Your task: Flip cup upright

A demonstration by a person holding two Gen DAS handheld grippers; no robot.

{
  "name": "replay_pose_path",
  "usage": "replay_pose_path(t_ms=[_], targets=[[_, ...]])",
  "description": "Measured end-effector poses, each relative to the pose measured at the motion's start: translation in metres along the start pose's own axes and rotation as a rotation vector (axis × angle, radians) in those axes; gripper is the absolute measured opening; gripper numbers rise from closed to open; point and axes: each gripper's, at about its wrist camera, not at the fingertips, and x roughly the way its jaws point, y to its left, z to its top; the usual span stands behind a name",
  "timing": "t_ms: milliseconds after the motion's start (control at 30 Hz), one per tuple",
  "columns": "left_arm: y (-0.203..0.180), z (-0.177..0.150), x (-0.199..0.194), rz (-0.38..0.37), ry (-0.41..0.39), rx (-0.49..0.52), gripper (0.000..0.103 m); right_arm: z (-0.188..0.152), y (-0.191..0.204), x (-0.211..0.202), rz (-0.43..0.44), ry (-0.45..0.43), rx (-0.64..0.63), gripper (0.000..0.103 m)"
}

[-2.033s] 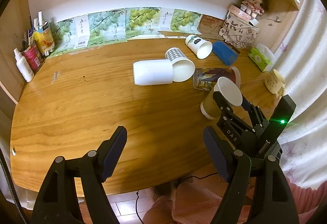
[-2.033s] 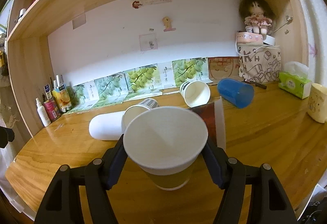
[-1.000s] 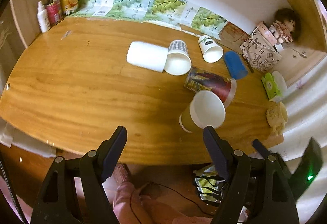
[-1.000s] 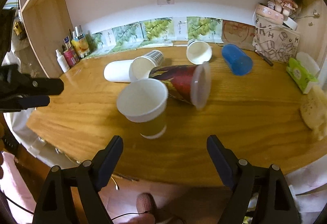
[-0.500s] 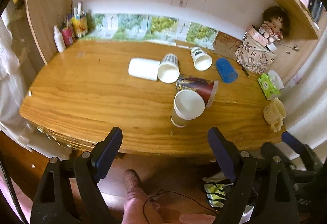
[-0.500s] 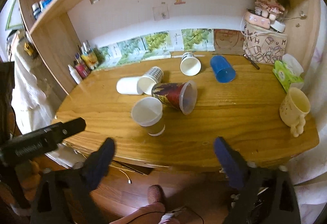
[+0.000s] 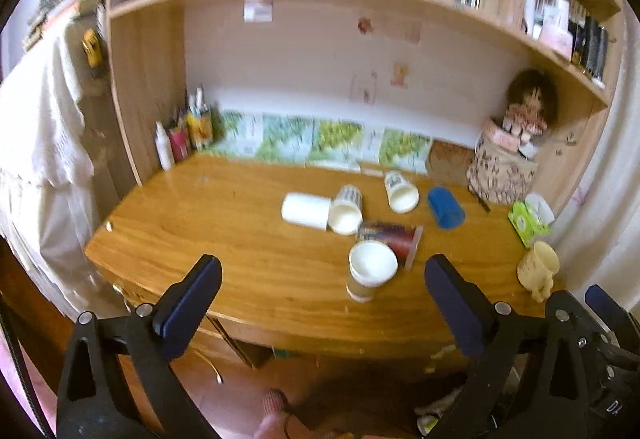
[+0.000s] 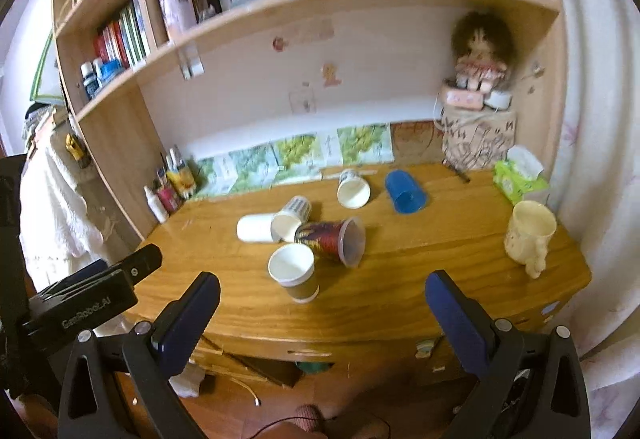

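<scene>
Both grippers have pulled well back from the desk since a second ago; the whole bookcase now shows where only the desktop filled the views. Left gripper point(image 7: 322, 293) jaws spread wide, holding nothing. Right gripper point(image 8: 322, 299) jaws likewise spread and bare; the left unit's black body shows at the left edge of the right view.

Paper cup point(image 8: 294, 273), brown-sleeved with white inside, stands upright near the front edge of the desk point(image 8: 420, 279), mouth up. Just behind it and seemingly touching: a patterned plastic cup point(image 8: 332, 239) on its side, clear rim toward the right.

Further back, all on their sides: a white cup point(image 8: 254, 227) and a checked cup point(image 8: 292, 217) mouth to mouth or nearly so; a small printed cup point(image 8: 353, 189); a blue cup point(image 8: 405, 192) beside it. A cream mug point(image 8: 528, 233) stands upright near the desk's right end, well apart from the group.

Surface: glossy orange-brown wood, curved front edge. Green tissue box point(image 8: 518, 181) at the right rear. Doll point(image 8: 480, 55) sits atop a patterned bag point(image 8: 478, 137) in the rear right corner. Row of green leaf-print cards point(image 8: 296, 155) leans along the back wall. Bottles point(image 8: 170, 189) cluster at rear left. Shelf point(image 8: 320, 3) above carries books. White cloth point(image 8: 56, 211) hangs left of the bookcase; pale curtain on the right. Left view is blurred.
</scene>
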Motion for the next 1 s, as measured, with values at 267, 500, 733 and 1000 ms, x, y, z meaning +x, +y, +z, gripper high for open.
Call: replay_pose_path(t_ms=[267, 500, 733, 1000], targets=[[-0.013, -0.010, -0.023, 0.044, -0.115, 0.059, 0.102, -0.003, 0.002, -0.015, 0.002, -0.069, -0.009, 0.103], [-0.013, -0.010, -0.028, 0.078, -0.150, 0.031, 0.102, -0.005, -0.002, -0.021, 0.002, -0.098, -0.014, 0.103], [-0.021, -0.009, -0.031, 0.089, -0.176, 0.052, 0.102, -0.004, -0.003, -0.021, 0.018, -0.106, -0.034, 0.103], [-0.025, -0.007, -0.030, 0.089, -0.177, 0.065, 0.102, -0.003, -0.005, -0.020, 0.022, -0.102, -0.030, 0.103]])
